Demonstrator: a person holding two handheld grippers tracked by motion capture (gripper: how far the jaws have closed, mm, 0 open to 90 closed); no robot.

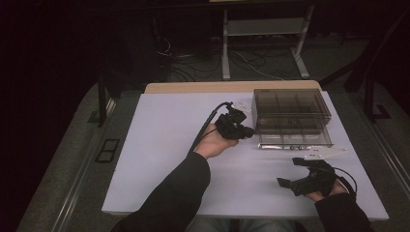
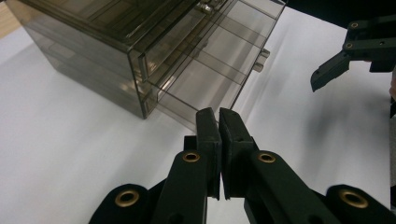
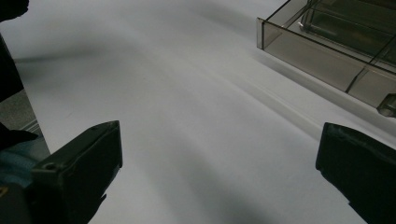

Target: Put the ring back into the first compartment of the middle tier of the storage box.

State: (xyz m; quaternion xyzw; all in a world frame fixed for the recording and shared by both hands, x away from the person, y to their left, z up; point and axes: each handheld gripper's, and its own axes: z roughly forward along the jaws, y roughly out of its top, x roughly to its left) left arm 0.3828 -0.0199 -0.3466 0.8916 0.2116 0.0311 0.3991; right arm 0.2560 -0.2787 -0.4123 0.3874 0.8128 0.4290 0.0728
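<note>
Tongs by the drawer box

Right tongs [image 1: 293, 172] rest nearest, jaws spread wide and empty on the bench [image 1: 159, 159]; left tongs [image 1: 249, 131], pressed together holding nothing, sit just beside the box [image 1: 291, 115] farther back, its lower drawer [image 2: 210, 79] pulled out. Push squarely to avoid skewing it.

White table [image 1: 159, 159] under dim light, a strip of bare wood showing along its far edge. Sitting on it toward the far right, a smoky see-through drawer box [image 1: 292, 110], its lower drawer [image 1: 295, 137] pulled out toward the near side, divided into compartments, small knobs on the front. Just ahead of that drawer, a pale flat strip [image 1: 323, 152] lies on the white surface; hard to tell what it is.
</note>
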